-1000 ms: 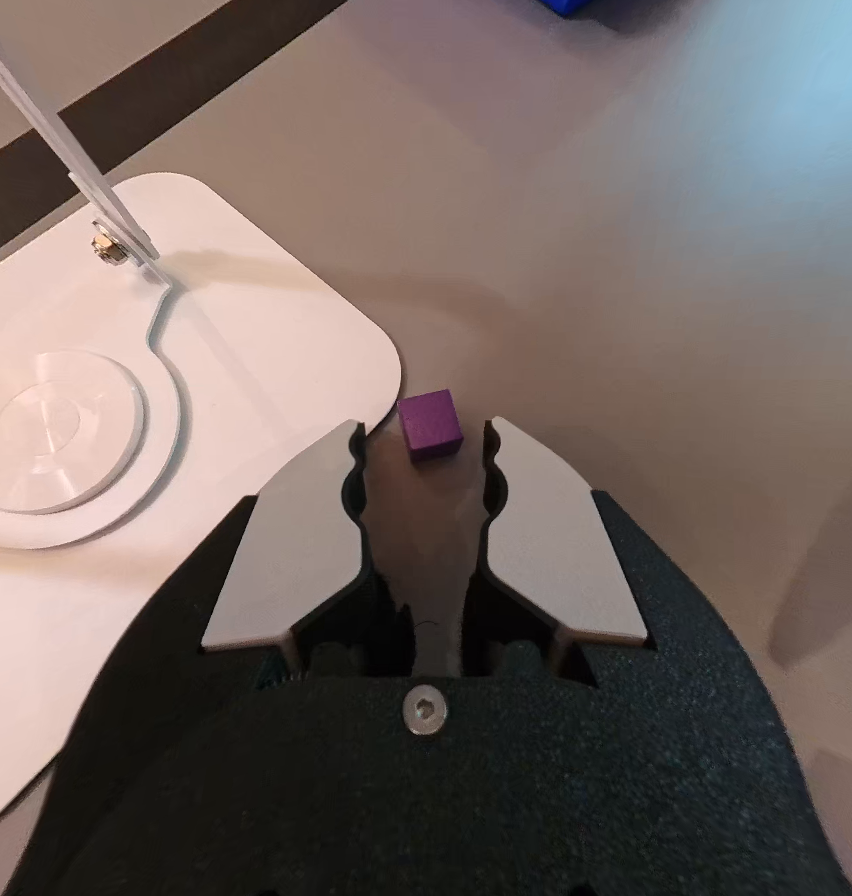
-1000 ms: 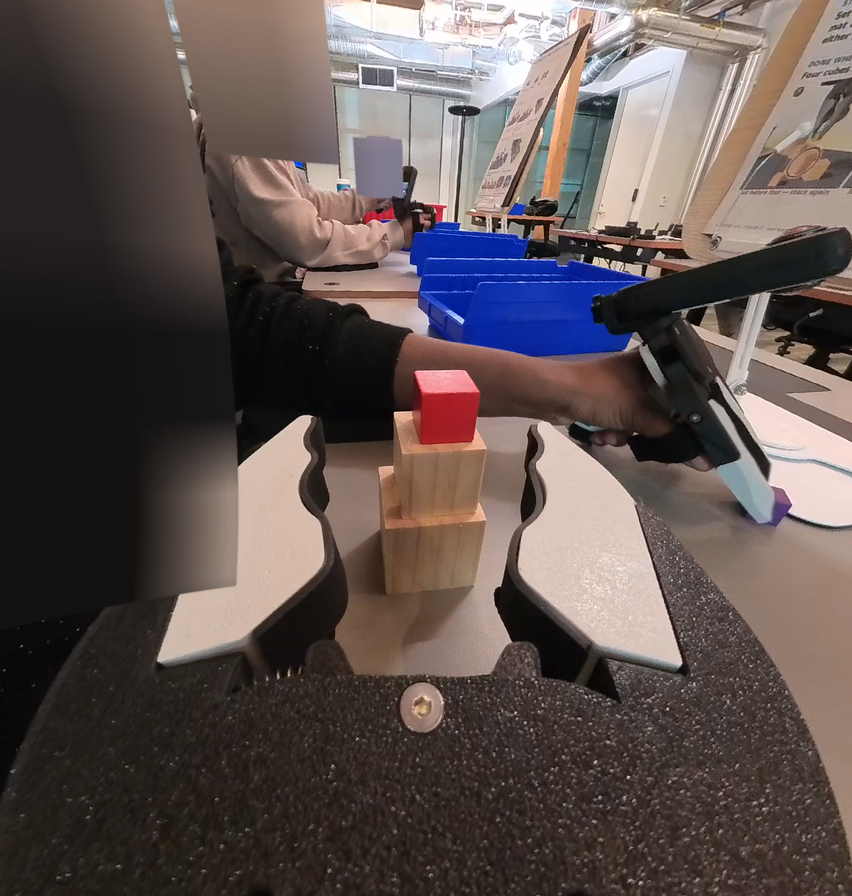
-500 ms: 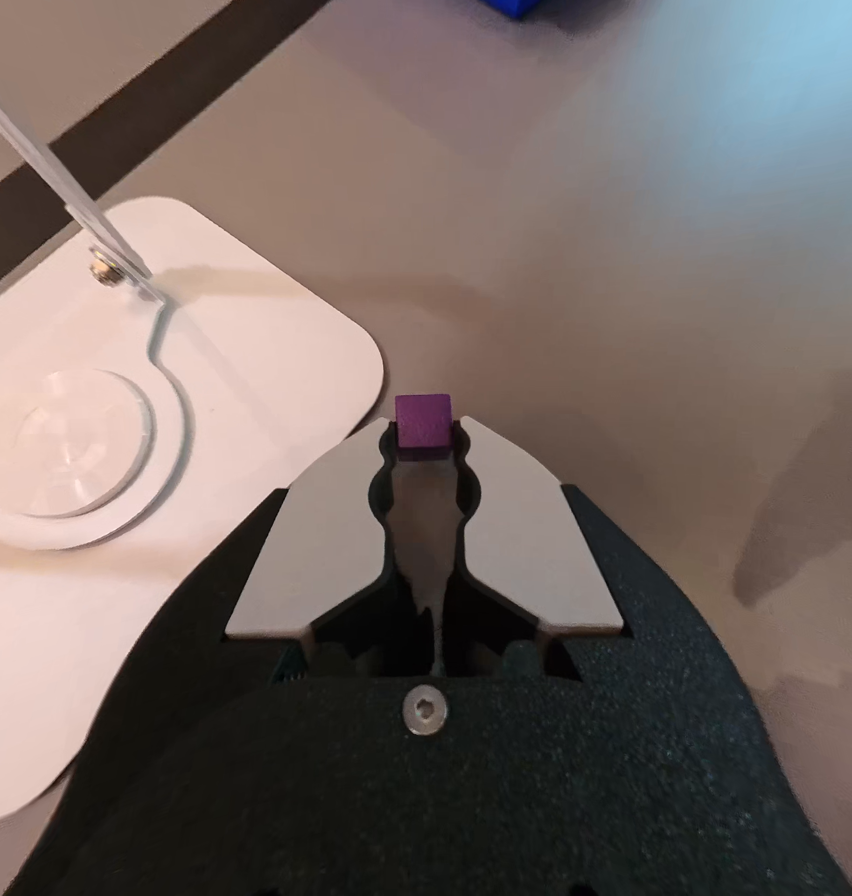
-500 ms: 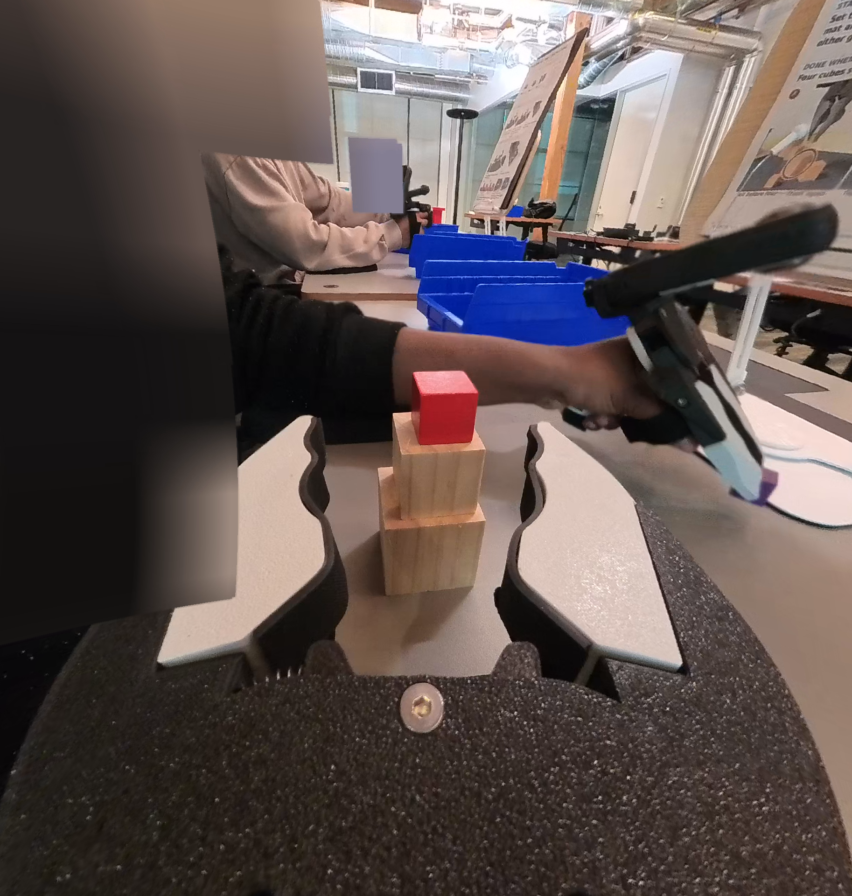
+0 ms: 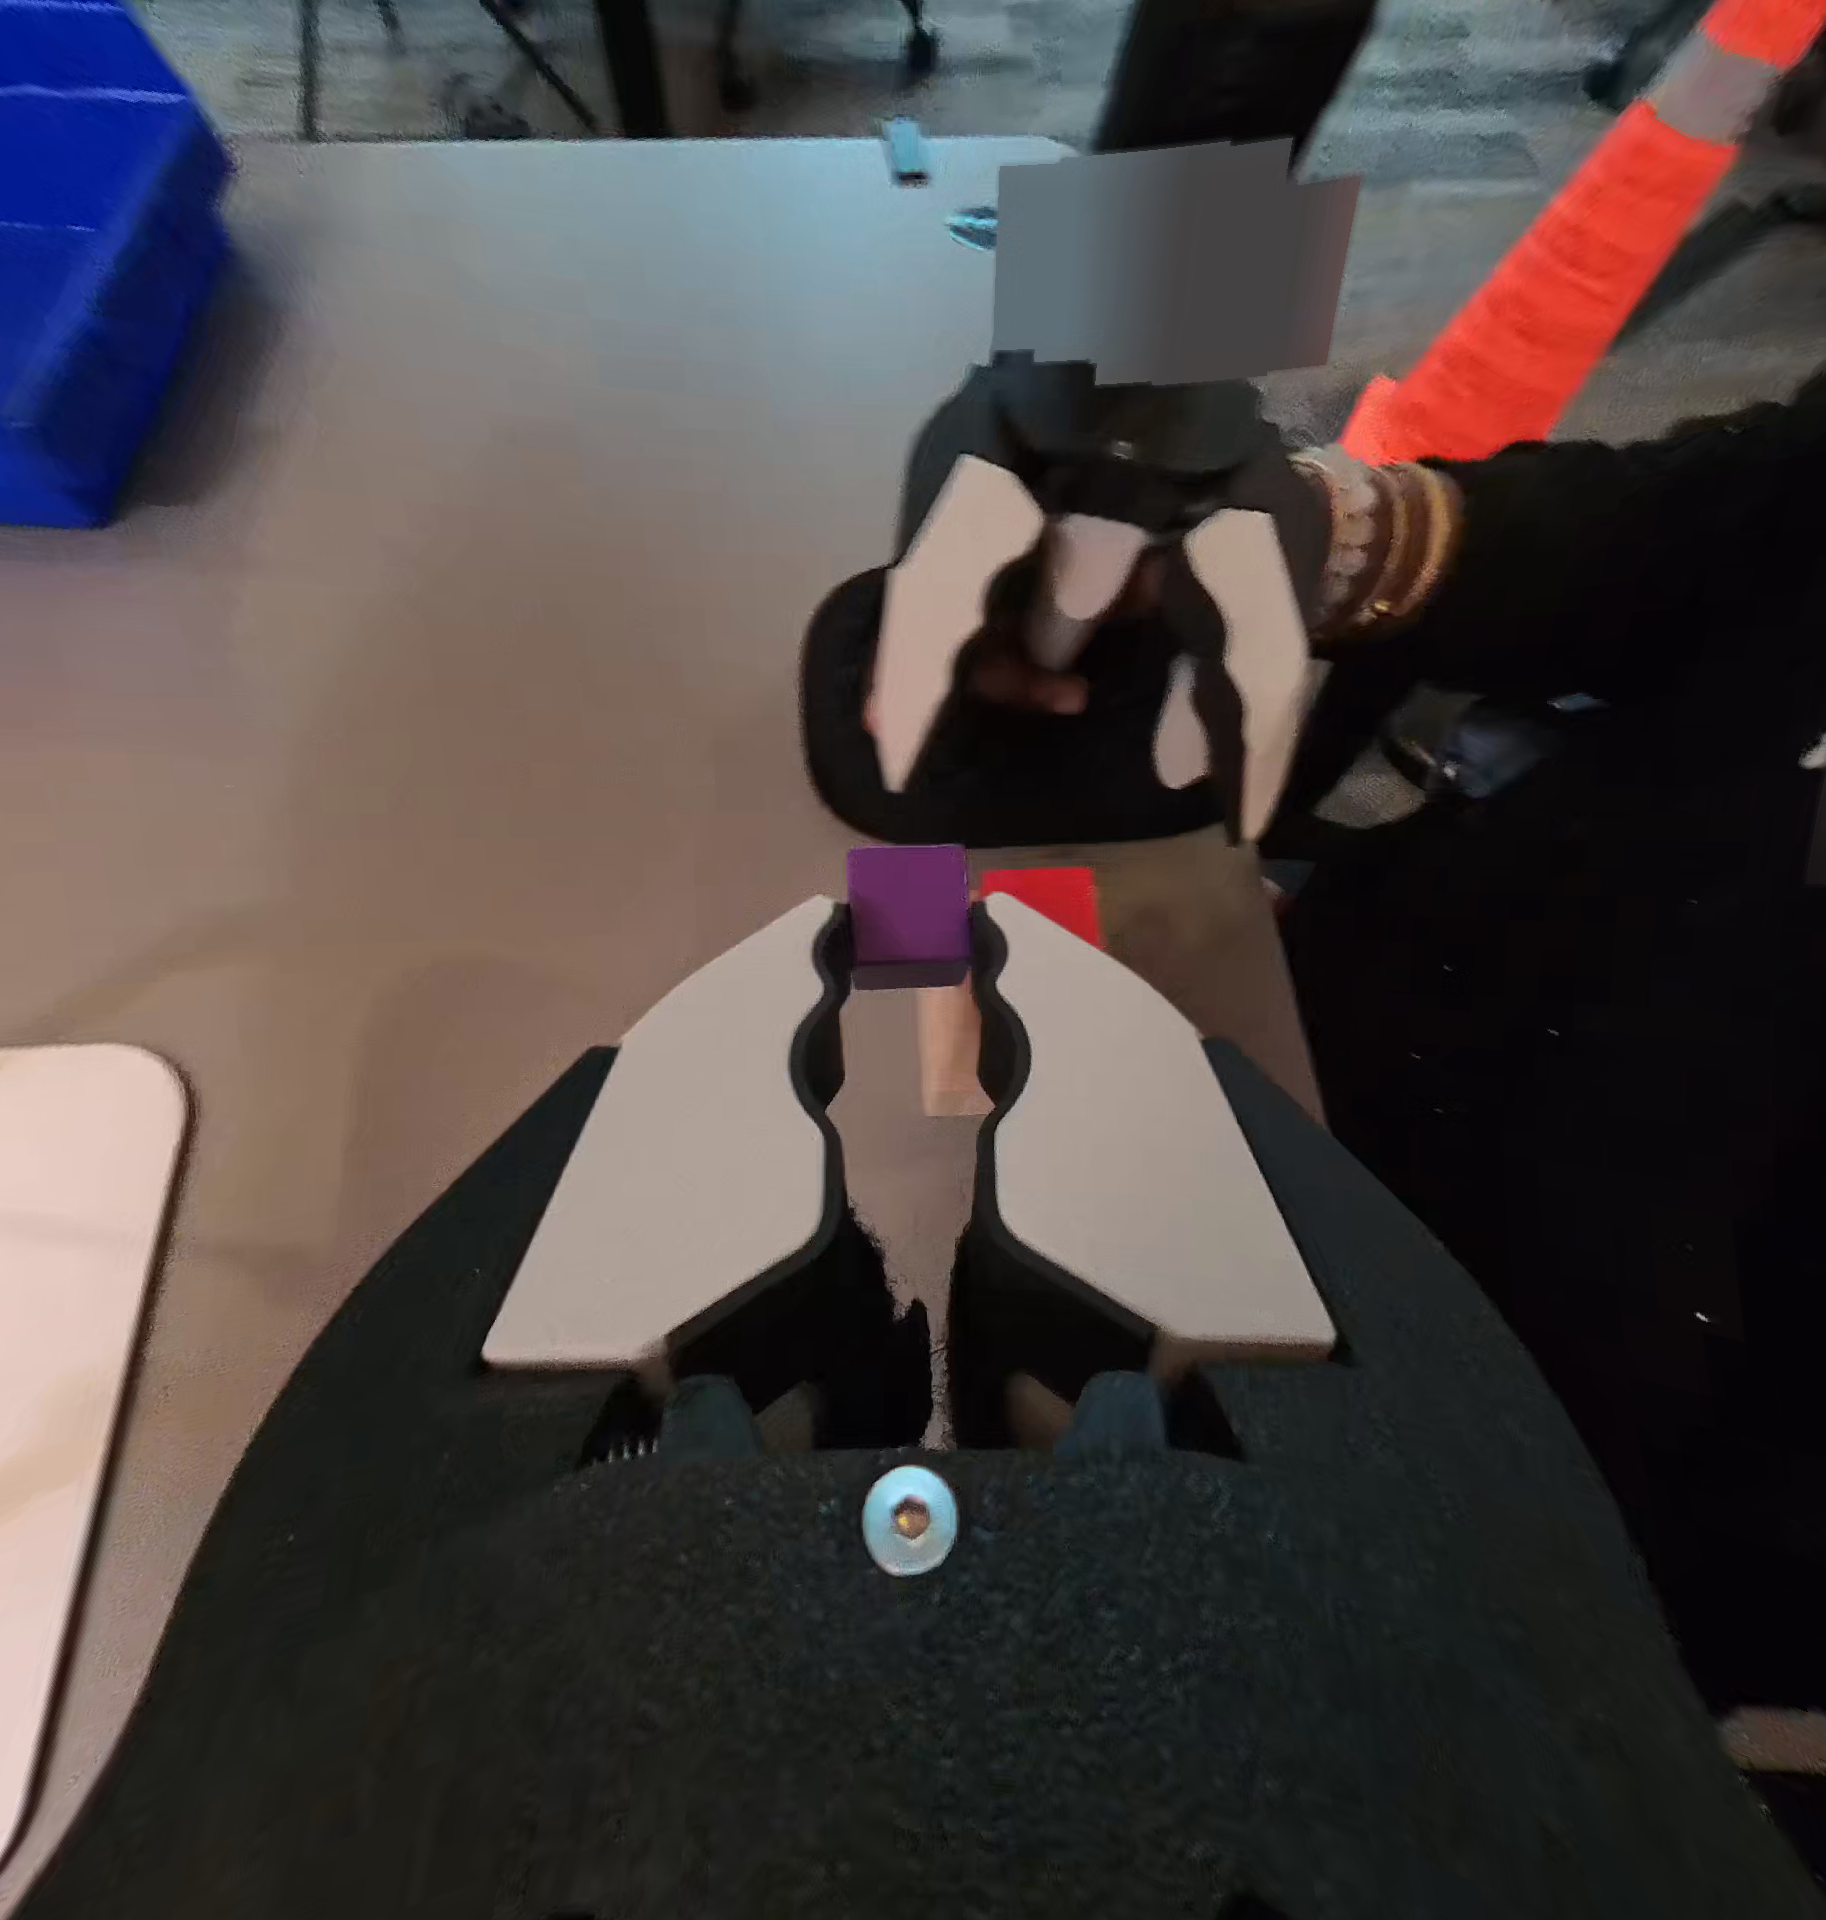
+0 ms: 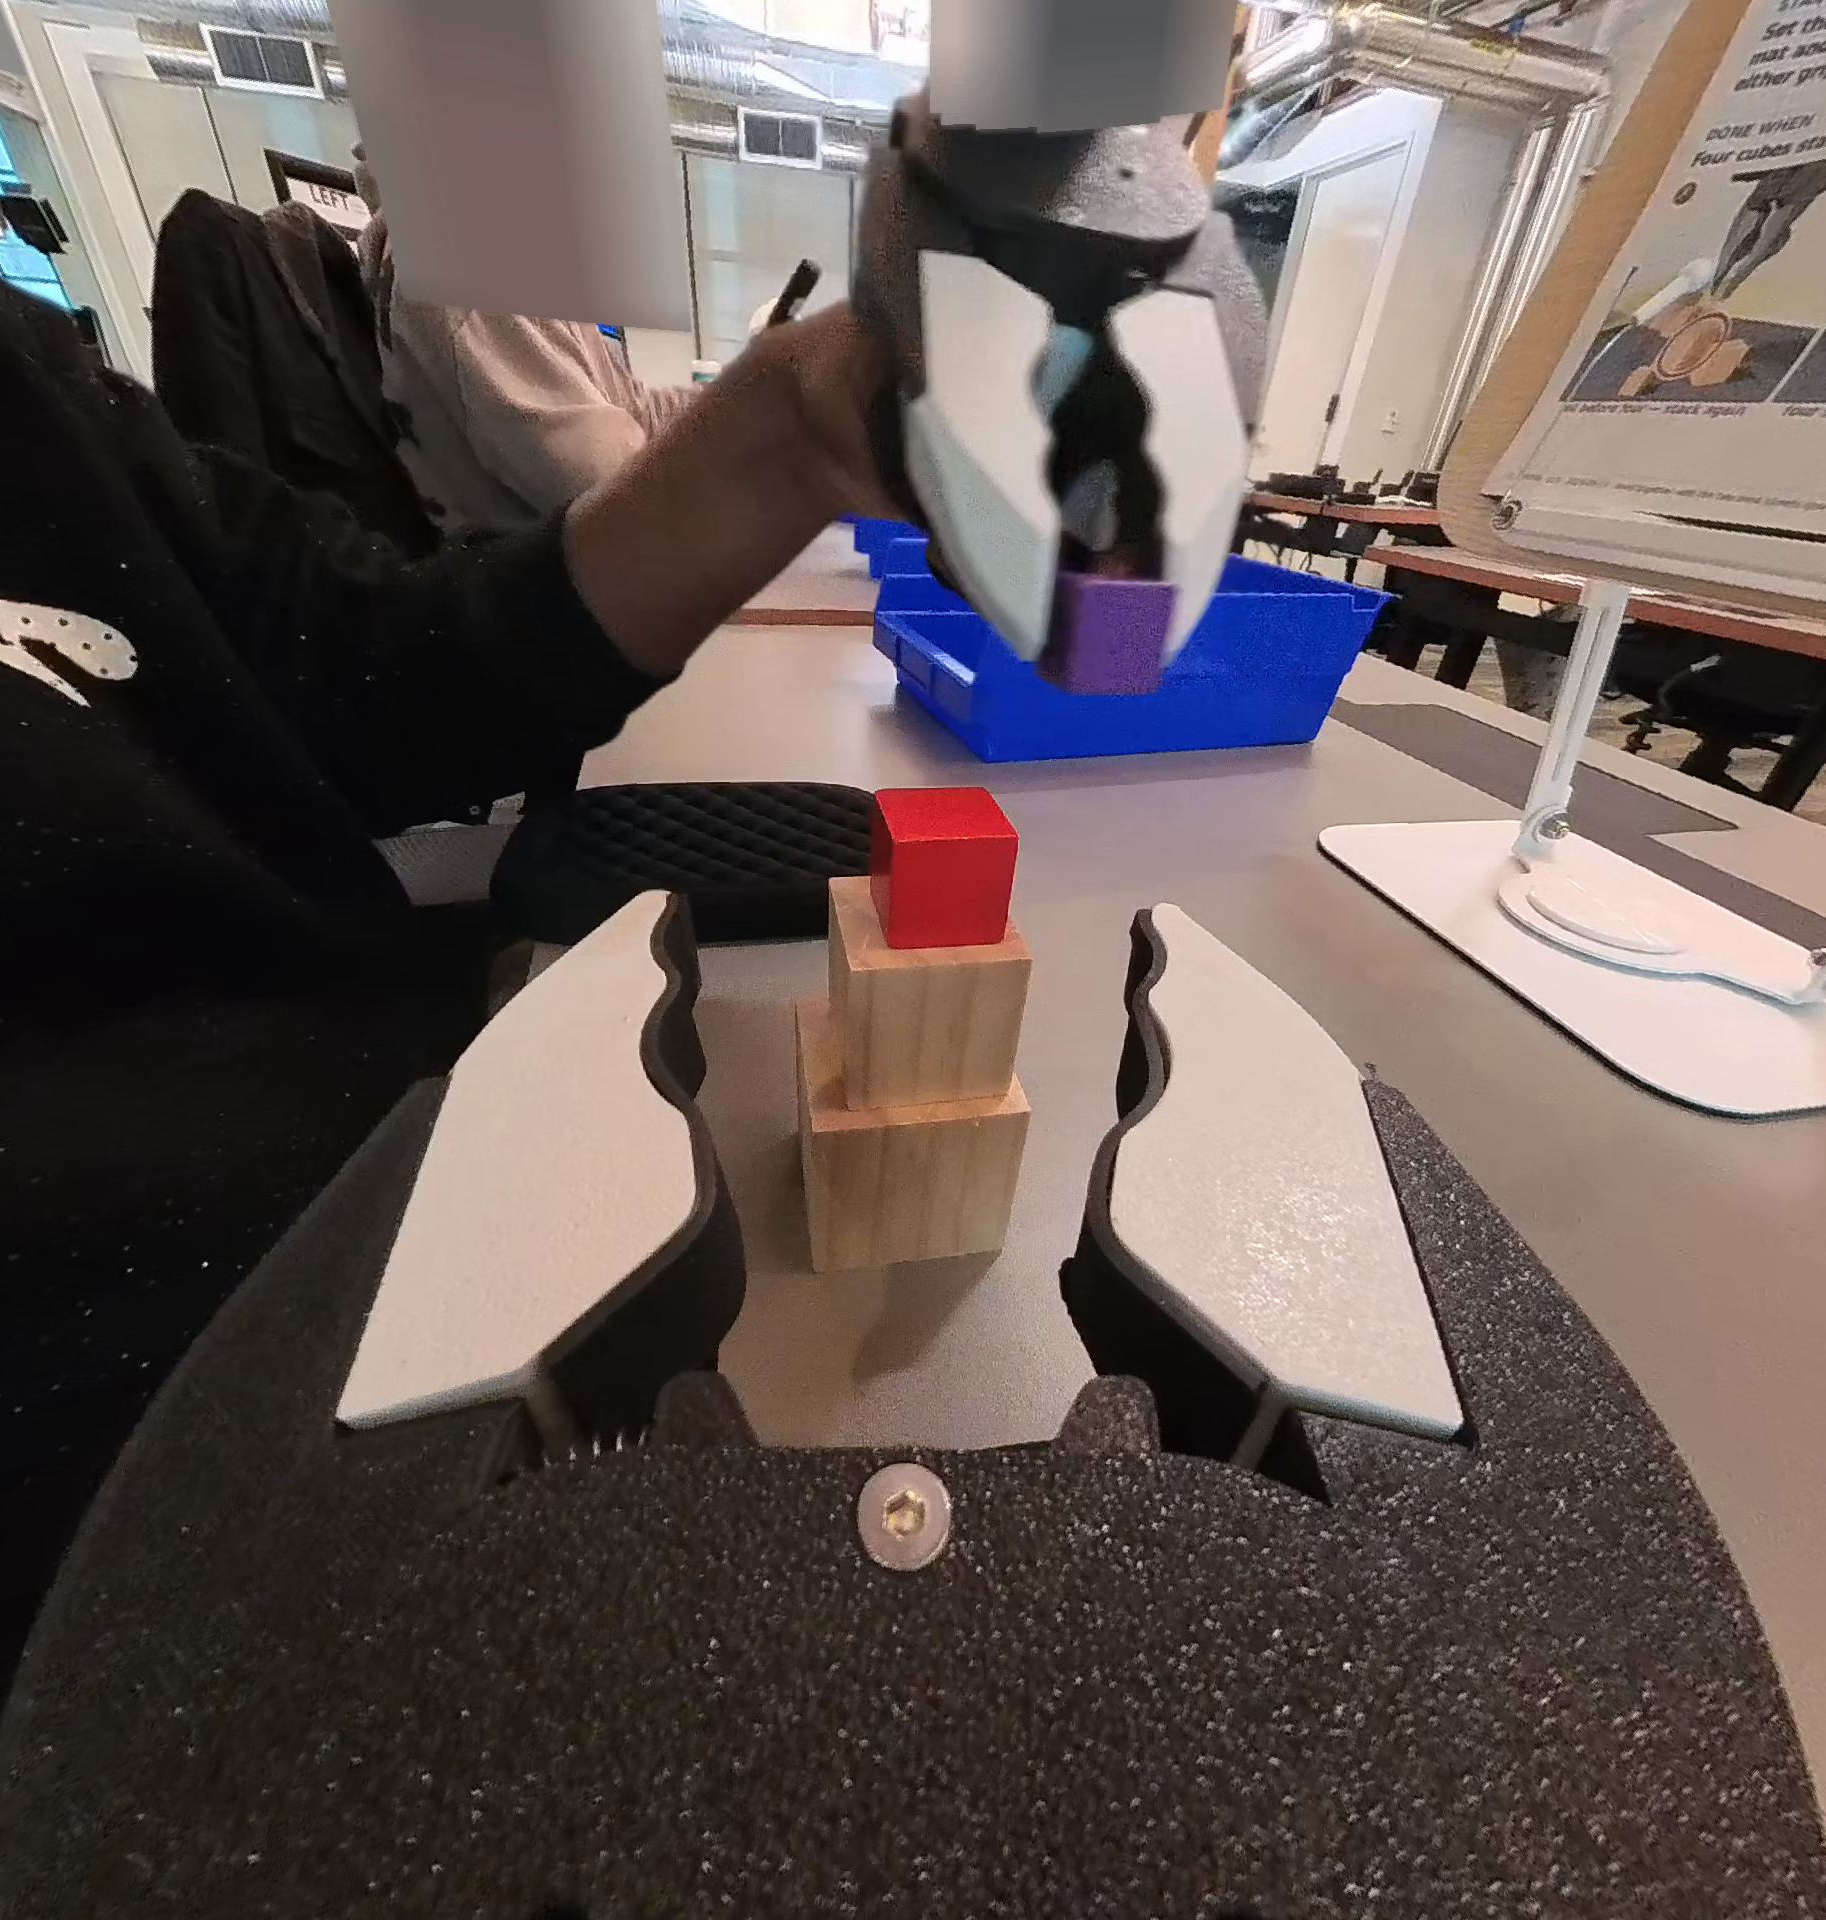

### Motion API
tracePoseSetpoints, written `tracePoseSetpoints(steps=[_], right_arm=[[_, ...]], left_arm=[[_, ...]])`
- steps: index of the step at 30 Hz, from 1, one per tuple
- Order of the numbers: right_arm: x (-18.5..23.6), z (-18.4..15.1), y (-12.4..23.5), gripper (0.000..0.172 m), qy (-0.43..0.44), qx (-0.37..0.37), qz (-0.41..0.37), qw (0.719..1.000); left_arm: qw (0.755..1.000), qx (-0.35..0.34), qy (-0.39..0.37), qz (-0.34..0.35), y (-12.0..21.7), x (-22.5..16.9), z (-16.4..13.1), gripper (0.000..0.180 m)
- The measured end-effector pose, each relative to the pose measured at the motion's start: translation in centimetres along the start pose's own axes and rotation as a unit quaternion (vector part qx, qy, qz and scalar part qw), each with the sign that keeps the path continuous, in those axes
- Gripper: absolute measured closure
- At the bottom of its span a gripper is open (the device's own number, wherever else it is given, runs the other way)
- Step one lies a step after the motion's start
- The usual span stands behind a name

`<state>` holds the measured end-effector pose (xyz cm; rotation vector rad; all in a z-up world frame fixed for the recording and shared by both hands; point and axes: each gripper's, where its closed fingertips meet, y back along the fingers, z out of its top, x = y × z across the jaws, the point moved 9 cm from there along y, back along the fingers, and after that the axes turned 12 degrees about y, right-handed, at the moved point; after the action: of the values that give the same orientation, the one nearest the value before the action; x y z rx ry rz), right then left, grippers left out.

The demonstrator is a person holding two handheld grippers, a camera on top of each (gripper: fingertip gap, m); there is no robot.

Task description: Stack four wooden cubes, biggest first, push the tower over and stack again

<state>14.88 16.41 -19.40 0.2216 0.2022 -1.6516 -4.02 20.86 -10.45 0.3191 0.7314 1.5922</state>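
The left hand-held gripper clamps a purple cube, apparently above the red-topped stack of 3 cubes, which the wide-open right hand-held gripper flanks without contact.

A grey table carries everything, with a dark strip running across it ahead and to the right. On that side a white stand base holds up a tilted board. A blue bin sits straight ahead, farther back. Beyond are more tables, pale walls, tall glazed panels and bare ceiling ducts in bright, even light. The left wrist view shows grey floor and an orange cone past the table's far edge.
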Motion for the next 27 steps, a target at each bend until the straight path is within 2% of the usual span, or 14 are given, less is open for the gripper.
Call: tracePoseSetpoints(steps=[4, 7, 27], right_arm=[[0.0, 0.0, 0.0, 0.093, 0.0, -0.002, 0.0, 1.0], [0.0, 0.0, 0.0, 0.093, -0.001, -0.001, 0.001, 1.0], [0.0, 0.0, 0.0, 0.093, -0.003, -0.003, 0.002, 1.0]], left_arm=[[0.999, 0.028, -0.005, -0.018, -1.1, -1.8, 0.2, 0.159], [0.999, 0.046, 0.004, -0.001, -1.7, -2.1, 0.1, 0.159], [0.998, 0.059, 0.004, 0.01, -2.6, -2.8, -0.5, 0.159]])
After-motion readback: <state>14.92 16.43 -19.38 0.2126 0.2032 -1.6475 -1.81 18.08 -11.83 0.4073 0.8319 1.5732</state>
